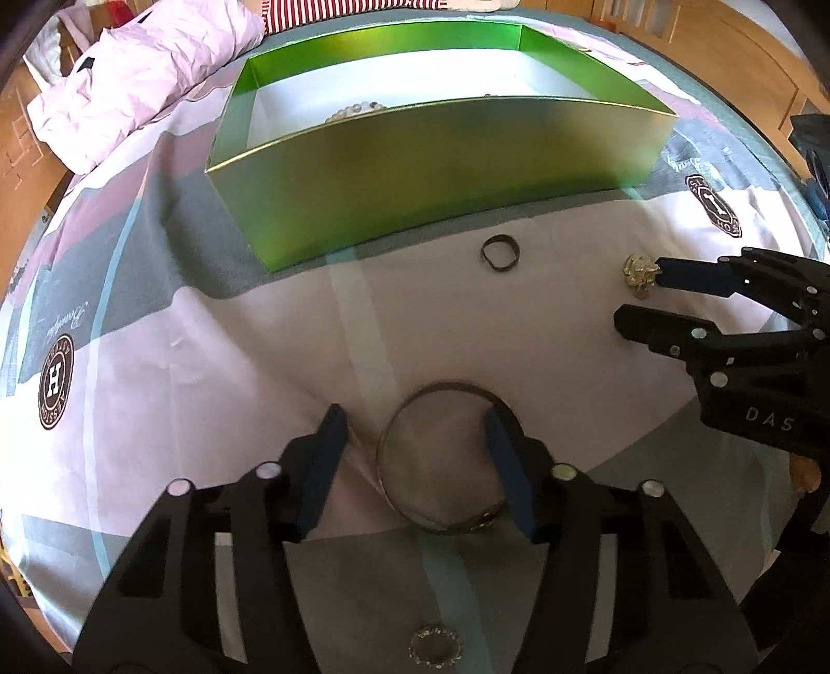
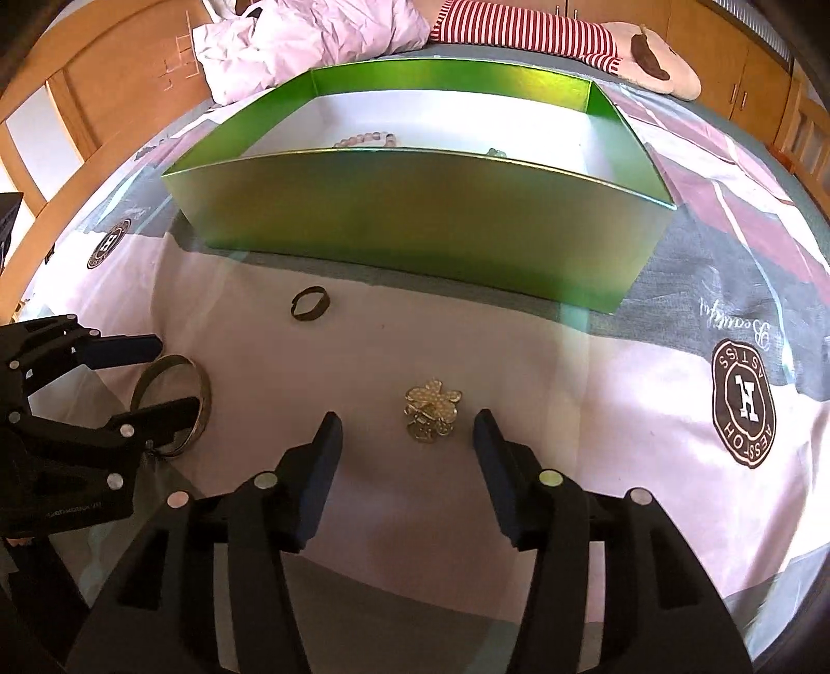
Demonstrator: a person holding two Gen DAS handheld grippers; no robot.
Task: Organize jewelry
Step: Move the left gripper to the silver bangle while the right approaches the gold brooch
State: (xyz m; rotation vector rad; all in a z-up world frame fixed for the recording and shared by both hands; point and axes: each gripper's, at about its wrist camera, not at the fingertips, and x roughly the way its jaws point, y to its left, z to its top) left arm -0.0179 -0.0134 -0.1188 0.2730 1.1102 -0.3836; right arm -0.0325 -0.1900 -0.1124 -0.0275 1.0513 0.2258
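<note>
Underneath everything lies a printed bedsheet (image 1: 155, 394) in pale pink, grey and dusty-rose blocks with thin blue lines and round brown crests bearing an H; it fills nearly all of both views. At the upper left of the left wrist view a crumpled pale pink quilt (image 1: 140, 67) is heaped on the bed, and at the top right of the right wrist view a red-and-white striped plush toy (image 2: 544, 31) lies along the far edge. Wooden cabinets (image 2: 93, 103) curve round the edges of both frames.

My left gripper (image 1: 415, 456) is spread wide at the bottom centre of its view, holding nothing; the bangle (image 1: 441, 461) lies flat on the sheet with my right-hand finger reaching inside its ring and its left rim between my two fingers. My right gripper (image 2: 407, 435) is spread wide too, and the gold flower brooch (image 2: 432, 409) lies between its tips, touched by neither that I can tell.

Above, a green box (image 1: 441, 171) stands open in the upper middle of both views, with a beaded bracelet (image 2: 365, 139) on its white floor. A small dark ring (image 1: 500, 252) lies on the sheet just below the box's near wall, between bangle and brooch. Another small round piece (image 1: 434, 645) lies at the very bottom of the left wrist view
</note>
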